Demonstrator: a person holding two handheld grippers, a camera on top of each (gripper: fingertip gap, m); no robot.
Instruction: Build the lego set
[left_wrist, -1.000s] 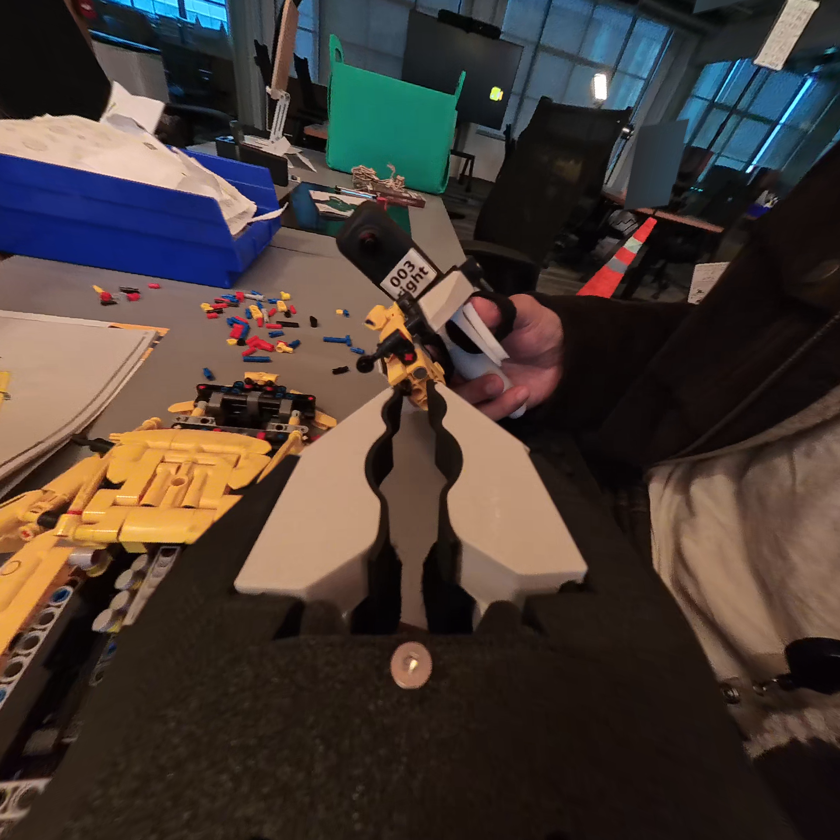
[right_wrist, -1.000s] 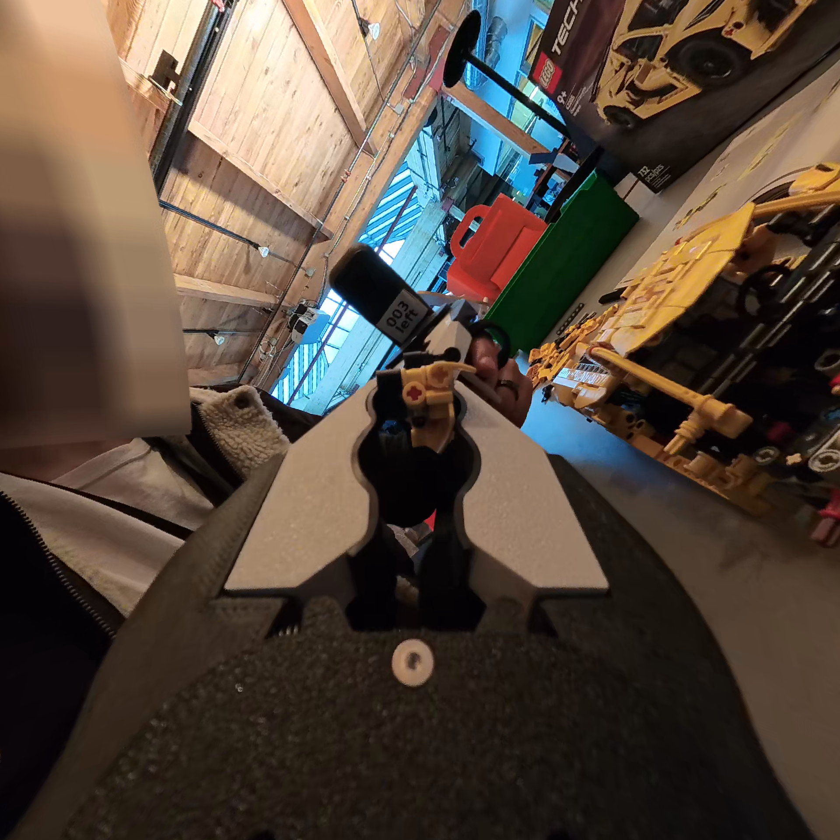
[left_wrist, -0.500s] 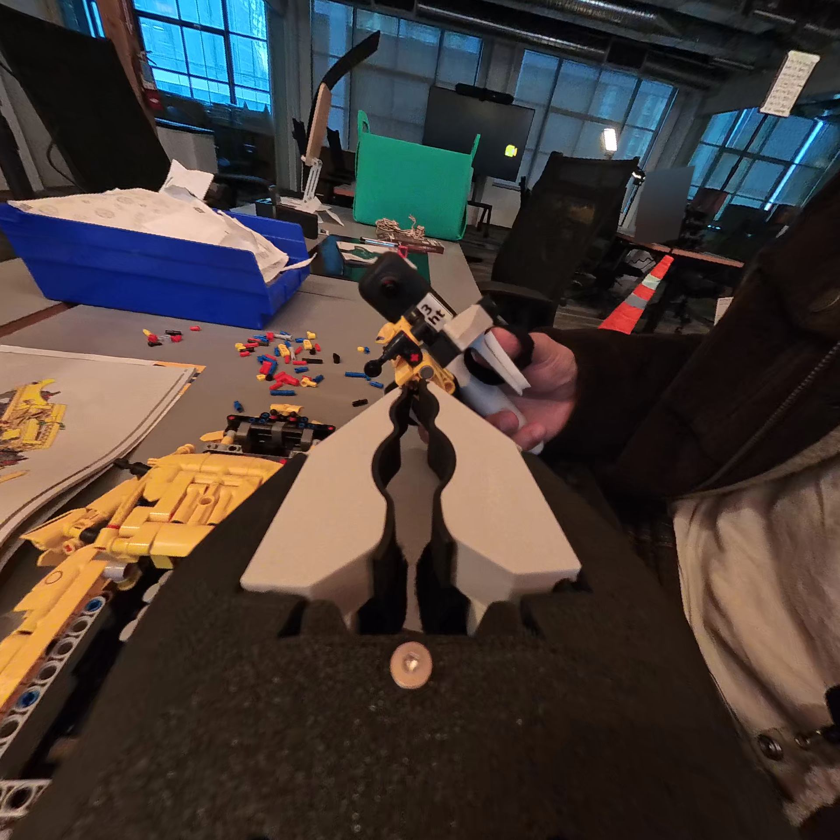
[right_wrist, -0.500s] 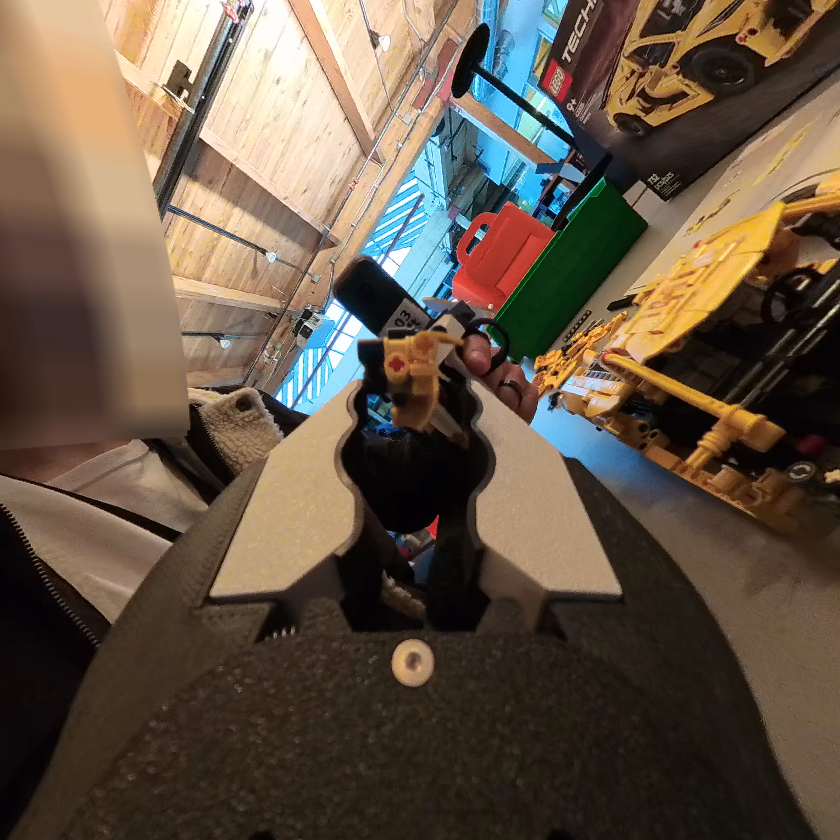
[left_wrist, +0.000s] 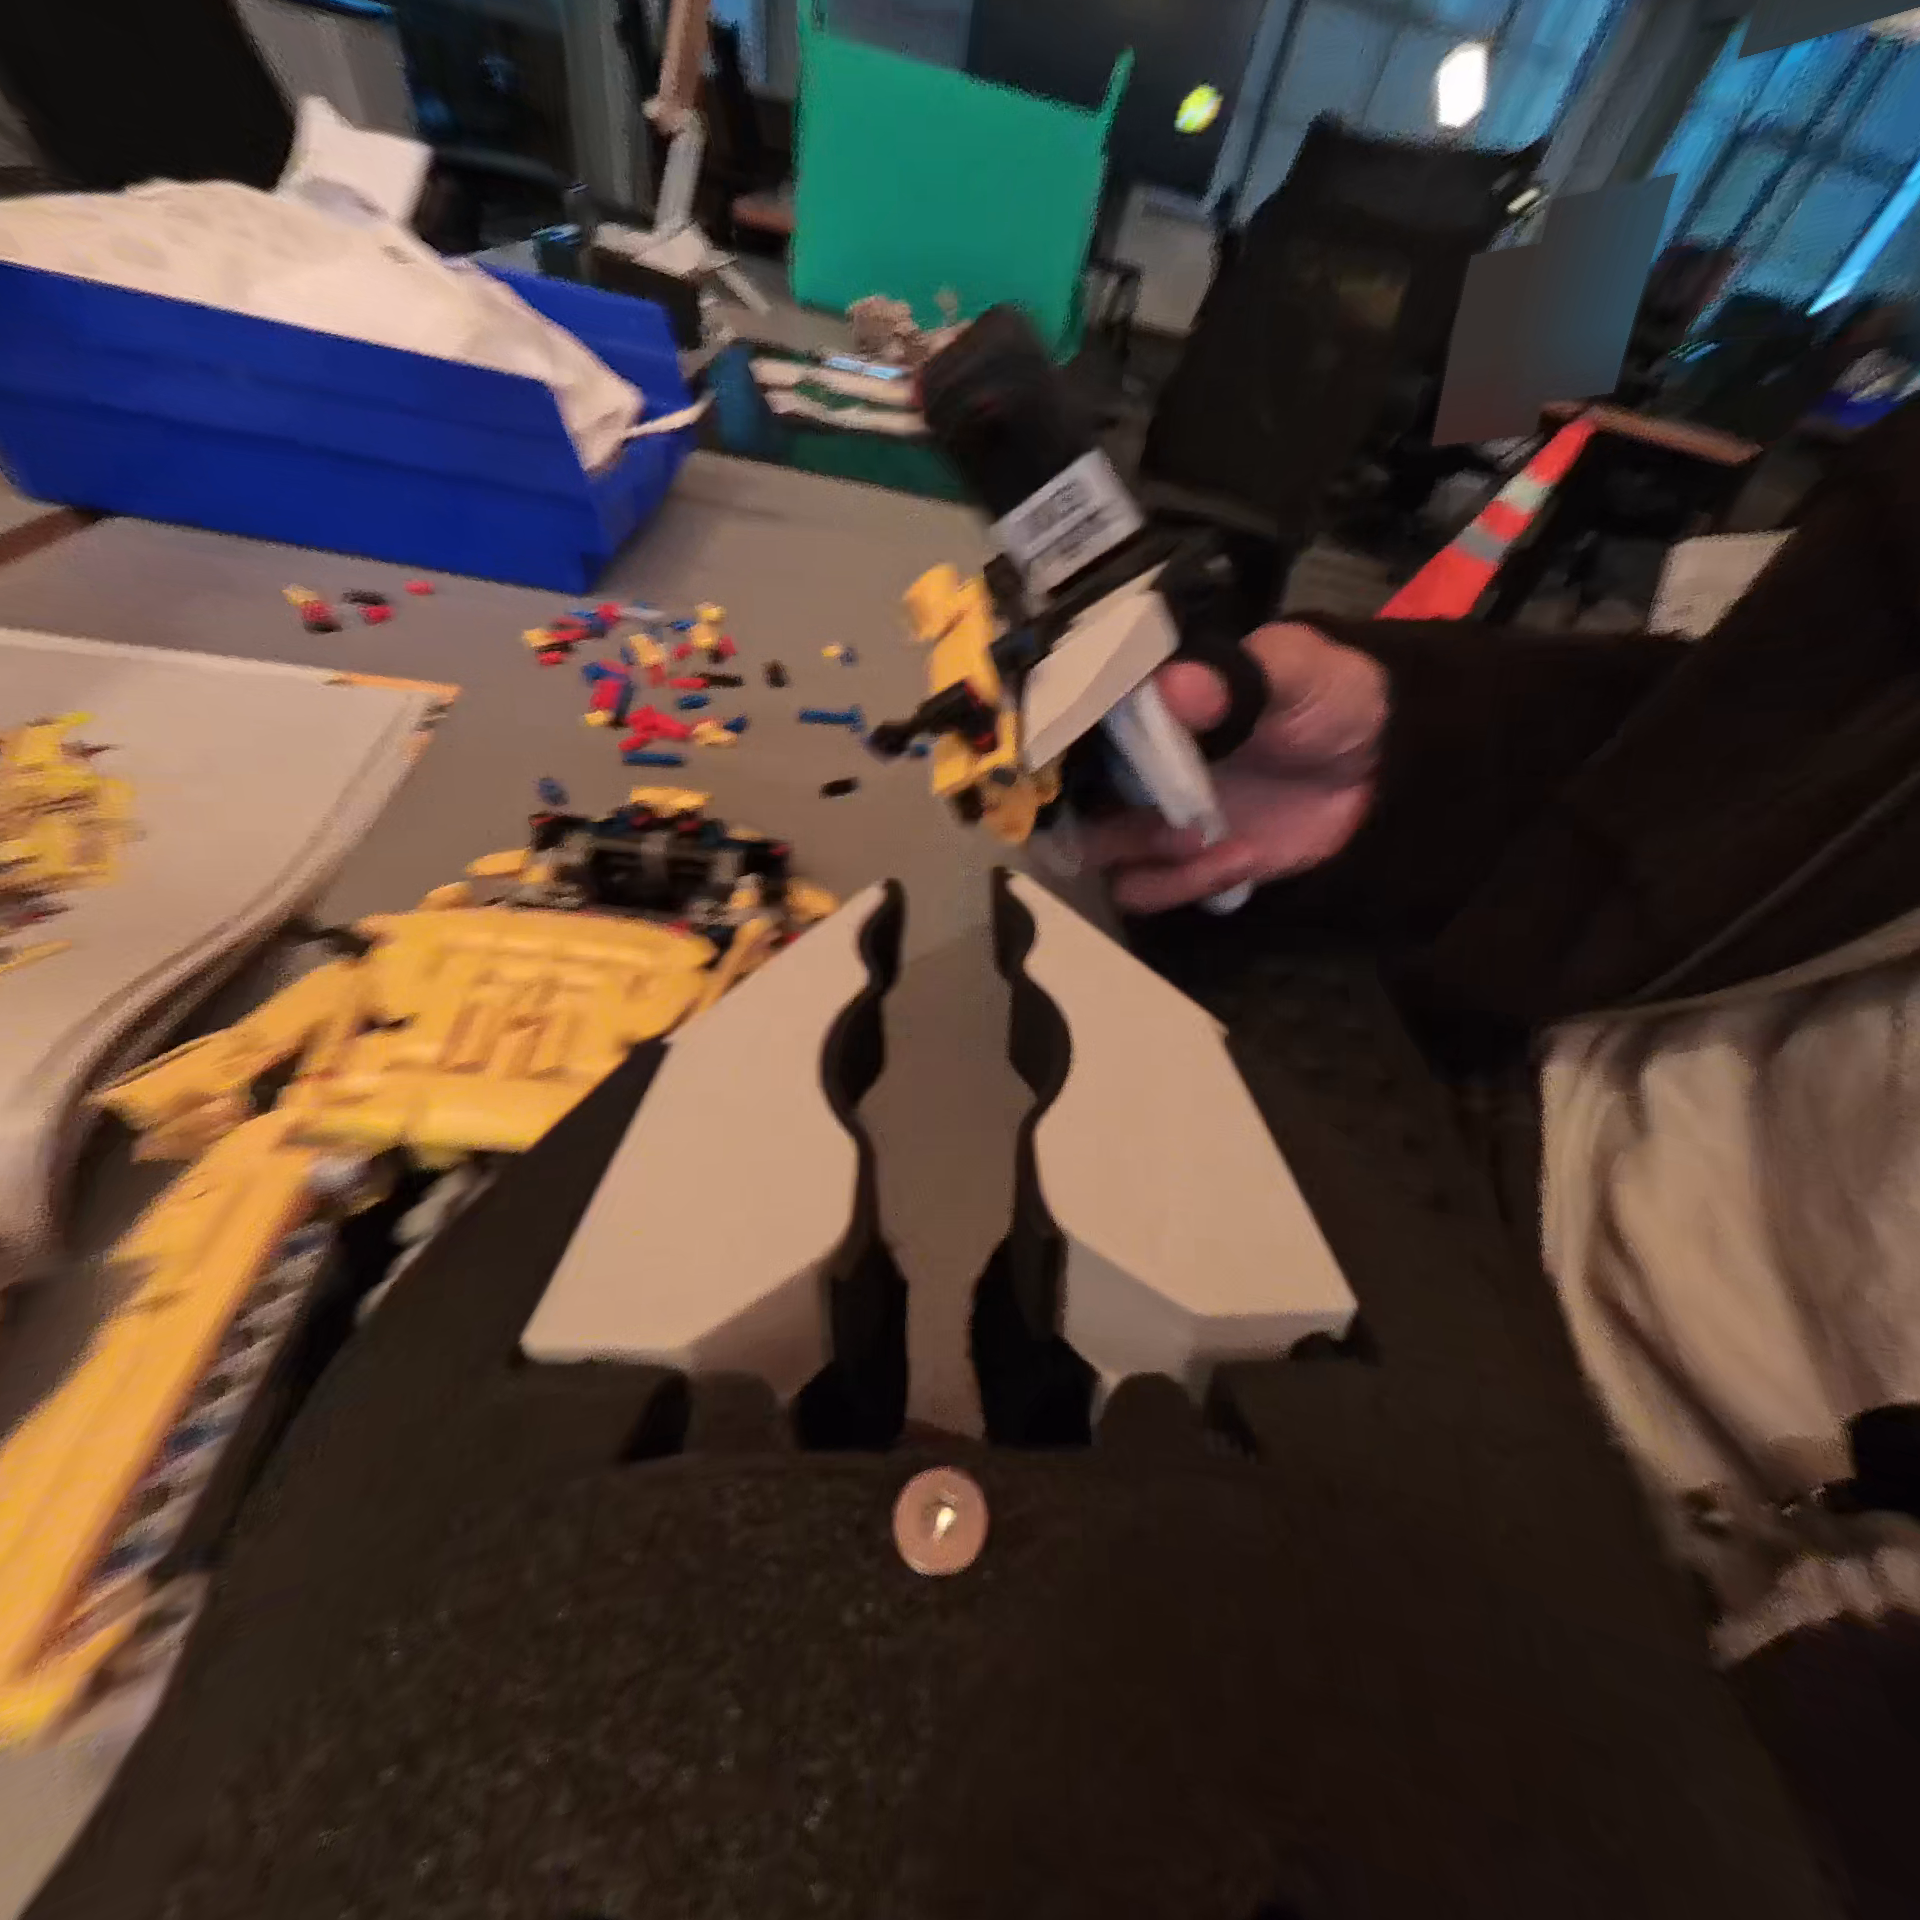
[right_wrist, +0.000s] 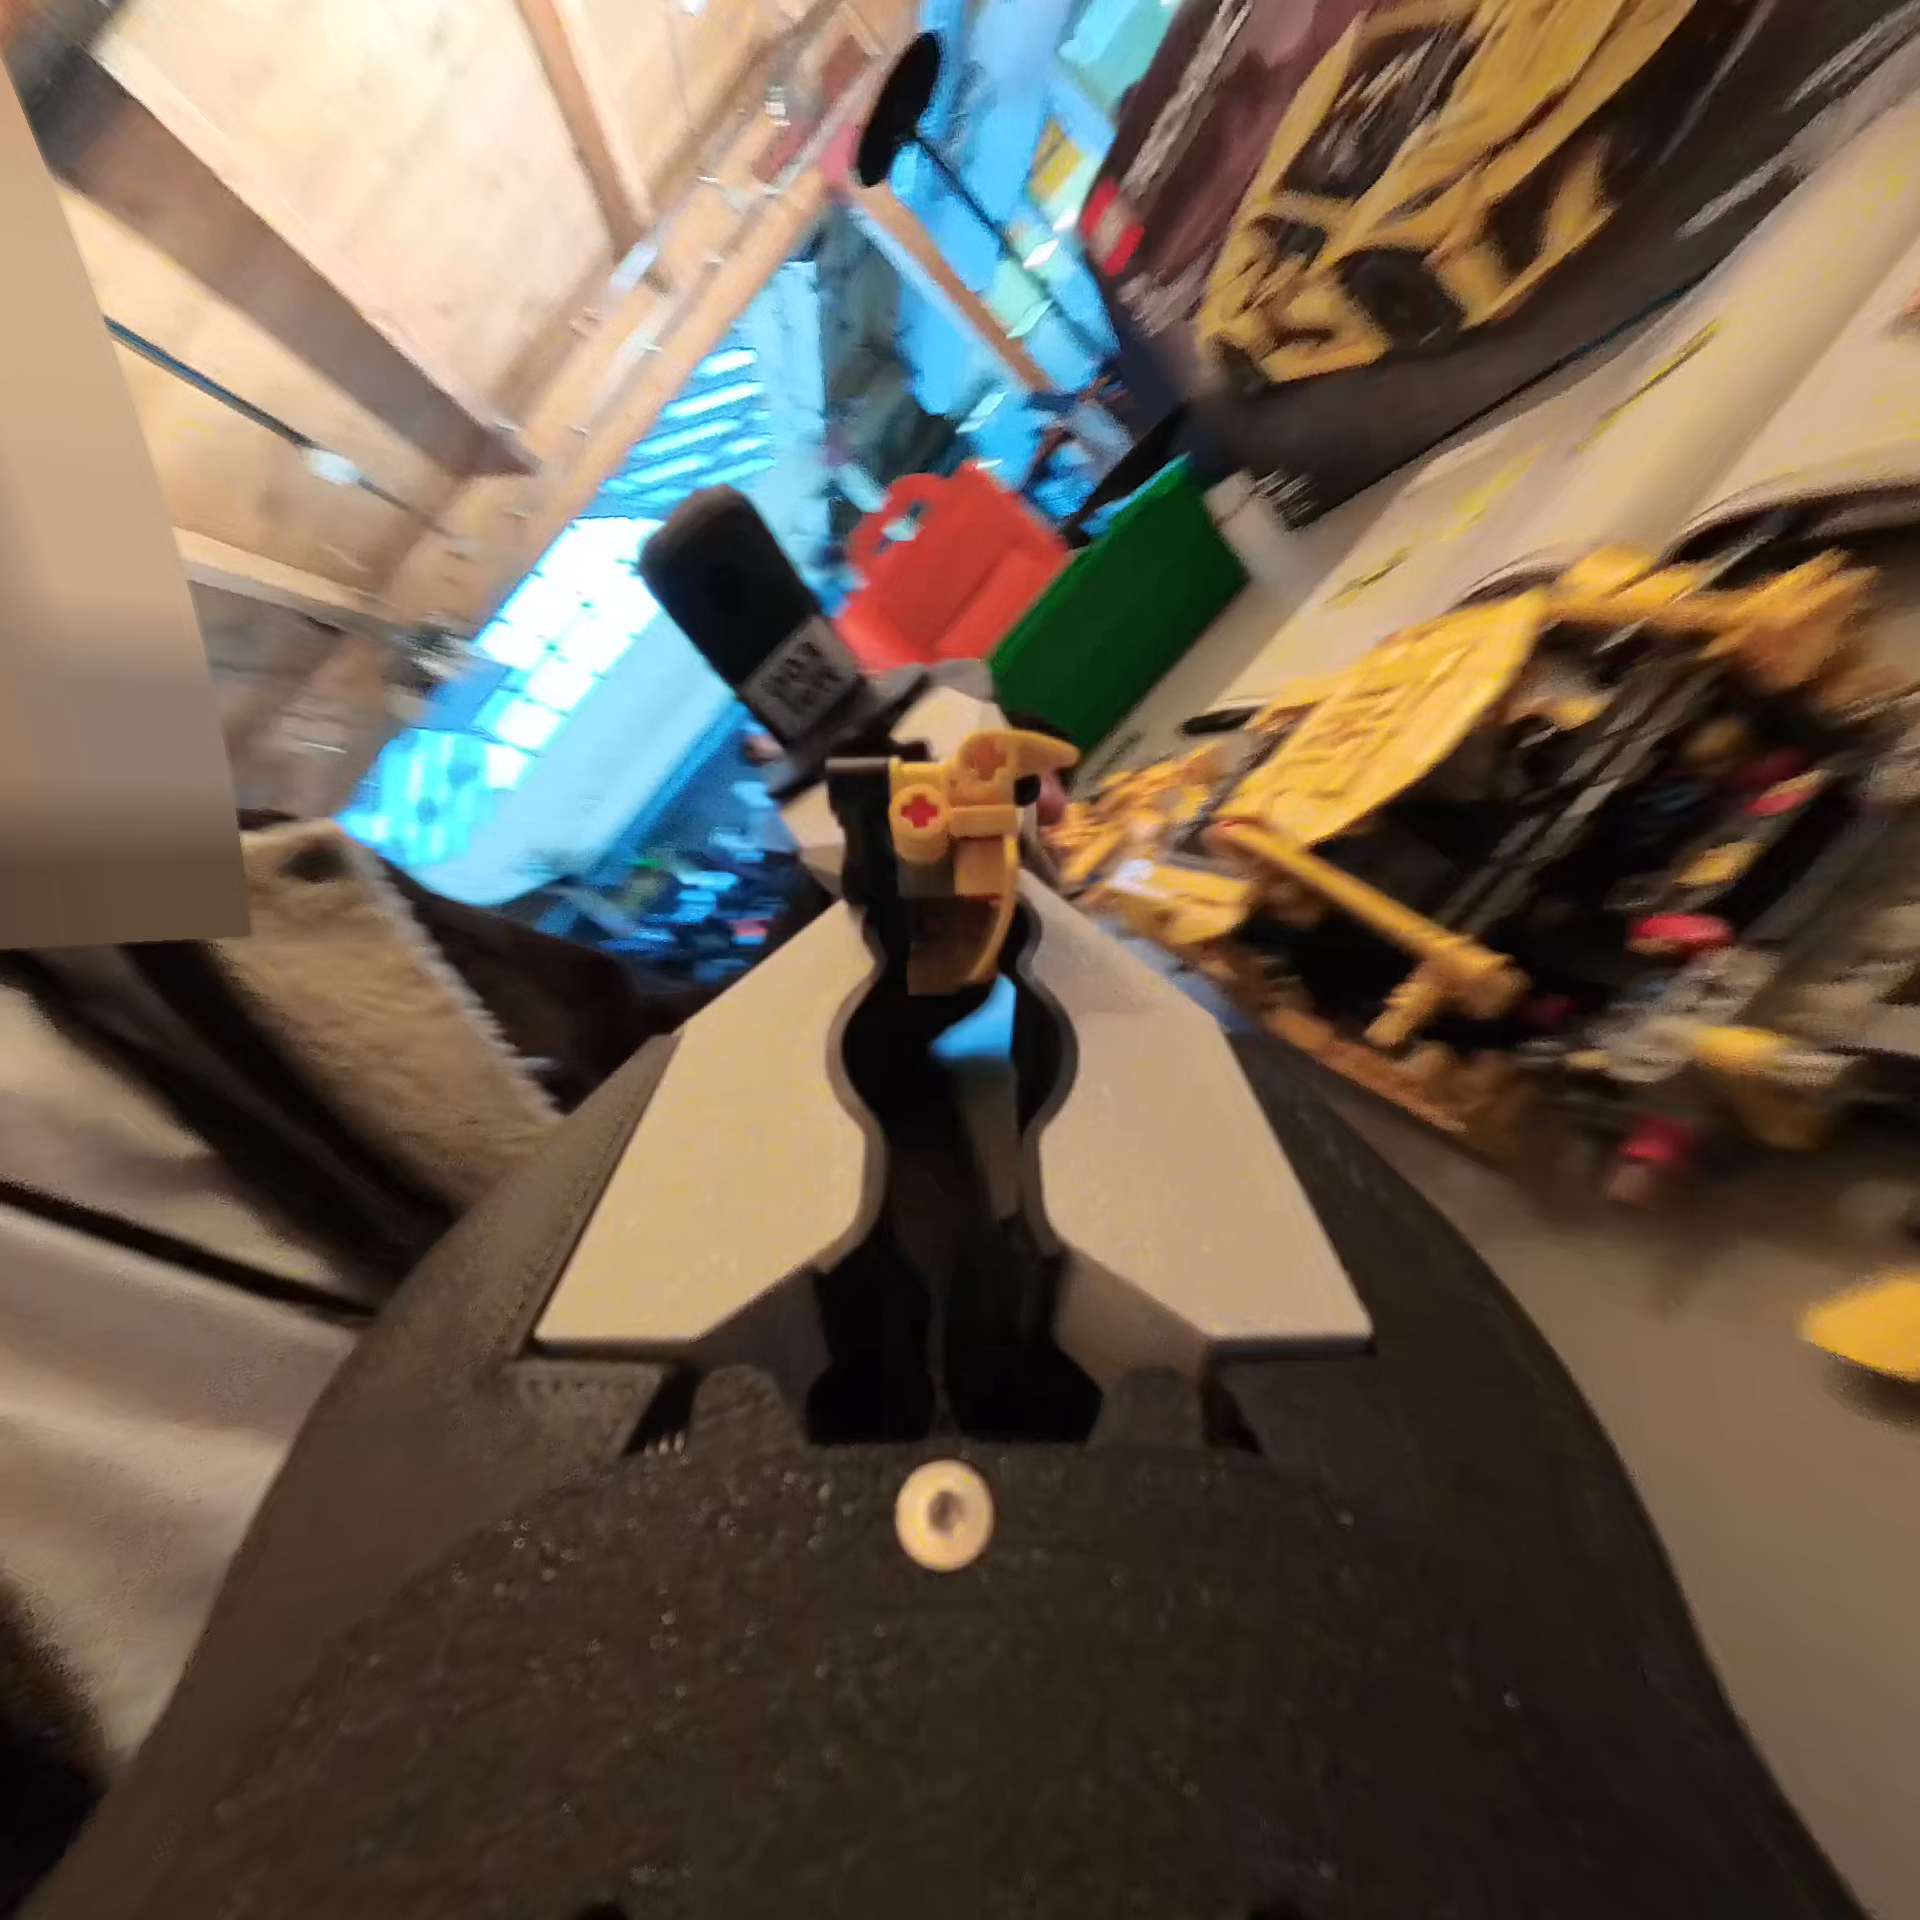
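- Right claw (right_wrist: 951, 904) is pinching a small yellow sub-assembly (right_wrist: 961, 831) at the very tips, held up in the air. My guess: it's kept clear of the worktop (left_wrist: 790, 561) so the pins and red axle ends stay reachable.
- The same sub-assembly (left_wrist: 971, 707) shows from the left wrist view, in front of the person's hand (left_wrist: 1278, 758), with a black pin poking out sideways.
- Left claw (left_wrist: 945, 904) is spread a little and empty, just short of the piece and not touching it. Looks placed to take or brace it.
- Main yellow car build (left_wrist: 488, 1029) lies on the worktop, left of the left claw, well apart from the held piece.
- Loose bricks (left_wrist: 655, 686) are scattered farther back, near the blue bin (left_wrist: 312, 436). Instruction booklet (left_wrist: 208, 790) is open beside the build, presumably for reference.
- Both views are motion-blurred, so fine detail is uncertain.
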